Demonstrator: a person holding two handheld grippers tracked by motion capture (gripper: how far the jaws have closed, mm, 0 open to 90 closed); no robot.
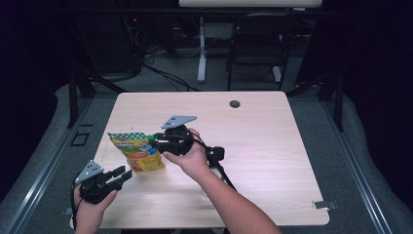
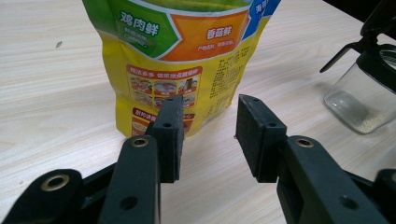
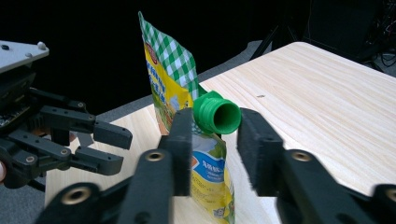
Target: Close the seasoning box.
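Note:
A yellow and green stand-up pouch [image 1: 139, 150] with a green screw spout [image 3: 217, 113] stands on the left part of the wooden table [image 1: 263, 146]. My right gripper [image 1: 153, 140] comes at it from the right. In the right gripper view the right gripper [image 3: 215, 133] is open, its pads closely flanking the spout, and I see no pad pressing on it. My left gripper [image 1: 125, 173] is low at the front left, open and empty, pointing at the pouch [image 2: 182, 60]. The bag's base is just beyond the left gripper's [image 2: 208, 133] tips. The left gripper [image 3: 125, 149] also appears at the left of the right gripper view.
A small glass jar [image 2: 357, 100] with a black lid holds a little pale powder and stands right of the pouch, close by my right forearm [image 1: 217, 153]. A cable hole [image 1: 234, 104] sits near the table's far edge. A chair [image 1: 258, 44] and desk legs stand beyond.

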